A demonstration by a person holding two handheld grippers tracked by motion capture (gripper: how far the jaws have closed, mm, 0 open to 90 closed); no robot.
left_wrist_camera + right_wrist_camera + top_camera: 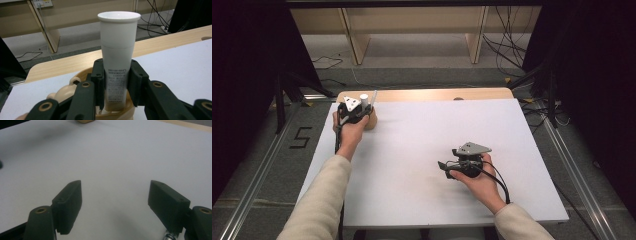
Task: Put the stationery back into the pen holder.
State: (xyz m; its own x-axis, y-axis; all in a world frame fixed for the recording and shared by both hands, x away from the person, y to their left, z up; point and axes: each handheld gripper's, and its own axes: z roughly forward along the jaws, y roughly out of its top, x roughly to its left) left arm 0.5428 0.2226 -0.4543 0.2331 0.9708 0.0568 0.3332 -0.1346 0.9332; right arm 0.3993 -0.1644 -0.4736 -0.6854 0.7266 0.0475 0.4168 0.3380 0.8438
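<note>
Where the high view looked down on the white board (422, 150), the left gripper (354, 111) sat at the far left corner beside a tan holder (371, 120). In the left gripper view, its jaws clamped a white tube (117, 47) standing upright in that holder (82, 75). In the right gripper view, the right gripper (115, 202) gaped wide over bare board, holding nothing.

A pale wooden table (422, 94) stood on a grey floor (257, 165), and a large white board (422, 150) covered almost all of its top, leaving only a strip of wood bare along the far edge. On the board's far left corner sat a tan wooden holder (82, 75) with a white tube (117, 50) standing upright in it, cap end up; the rest of the board lay bare
</note>
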